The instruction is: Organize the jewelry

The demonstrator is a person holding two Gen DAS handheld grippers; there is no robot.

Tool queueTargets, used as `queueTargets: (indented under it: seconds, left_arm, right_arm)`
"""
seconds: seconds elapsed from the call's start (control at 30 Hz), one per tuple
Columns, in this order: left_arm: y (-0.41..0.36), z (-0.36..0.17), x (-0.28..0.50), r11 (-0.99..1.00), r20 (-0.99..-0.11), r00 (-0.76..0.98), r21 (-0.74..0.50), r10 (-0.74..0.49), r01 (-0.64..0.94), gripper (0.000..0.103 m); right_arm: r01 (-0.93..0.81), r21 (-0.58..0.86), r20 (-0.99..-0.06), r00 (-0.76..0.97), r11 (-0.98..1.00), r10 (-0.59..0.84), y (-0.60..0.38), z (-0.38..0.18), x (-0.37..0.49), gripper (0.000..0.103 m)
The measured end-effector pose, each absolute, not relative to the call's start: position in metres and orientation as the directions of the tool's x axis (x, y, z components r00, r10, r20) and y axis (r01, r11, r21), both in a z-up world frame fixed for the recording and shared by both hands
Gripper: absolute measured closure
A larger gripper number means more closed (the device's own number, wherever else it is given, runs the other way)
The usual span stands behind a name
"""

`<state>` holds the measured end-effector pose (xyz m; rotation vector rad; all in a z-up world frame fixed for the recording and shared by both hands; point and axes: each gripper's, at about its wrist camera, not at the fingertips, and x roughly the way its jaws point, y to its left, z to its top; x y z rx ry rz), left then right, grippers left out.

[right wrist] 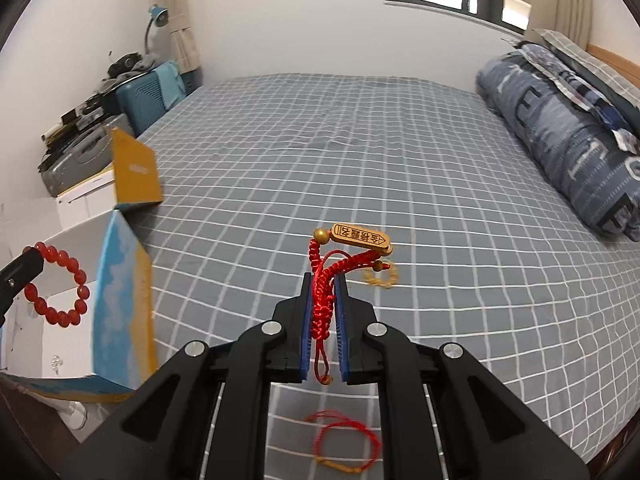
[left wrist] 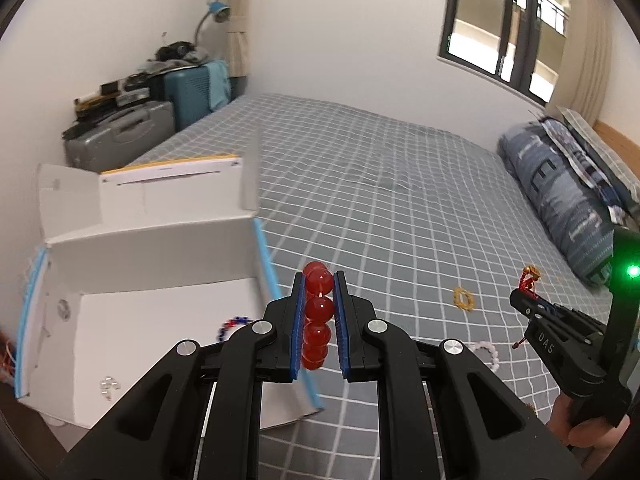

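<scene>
My left gripper (left wrist: 319,280) is shut on a red bead bracelet (left wrist: 317,308), held in the air beside the right wall of an open white box (left wrist: 160,256). From the right wrist view that bracelet (right wrist: 60,284) hangs as a ring in front of the box (right wrist: 120,292). My right gripper (right wrist: 323,280) is shut on a red braided cord bracelet (right wrist: 326,300) with a gold tag (right wrist: 360,236), held above the checked bed. In the left wrist view the right gripper (left wrist: 524,296) is at the right, a hand under it. Inside the box lie a blue-red bead bracelet (left wrist: 232,325) and a small silver piece (left wrist: 109,386).
On the grey checked bedsheet (left wrist: 400,200) lie a small gold bracelet (left wrist: 463,298), a pale pink bead bracelet (left wrist: 488,354) and a thin red string bracelet (right wrist: 346,440). A rolled blue quilt (right wrist: 568,136) lies at the right. Suitcases (left wrist: 120,136) stand beyond the box.
</scene>
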<state>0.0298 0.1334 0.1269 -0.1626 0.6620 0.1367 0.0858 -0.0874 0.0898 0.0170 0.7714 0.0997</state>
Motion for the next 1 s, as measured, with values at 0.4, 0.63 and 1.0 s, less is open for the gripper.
queueTargets:
  seconds: [0.4, 0.63, 1.0]
  left_arm:
    - [0.207, 0.13, -0.004, 0.943, -0.636, 0.746, -0.085, 0.197, -0.322, 0.09]
    - [0.257, 0.12, -0.029, 0.914, -0.655, 0.705, -0.054, 0.272, -0.403, 0.09]
    - [0.321, 0.093, -0.048, 0.865, -0.705, 0.628, -0.041, 0.33, -0.501, 0.09]
  right_arm:
    - [-0.231, 0.037, -0.687, 0.7, 0.972, 0.193, 0.009, 0.098, 0.076, 0.094]
    - [-0.317, 0.052, -0.678, 0.685, 0.947, 0.267, 0.07, 0.103, 0.065, 0.094]
    - [-0.453, 0.025, -0.698, 0.63, 0.891, 0.341, 0.167, 0.084, 0.05, 0.094]
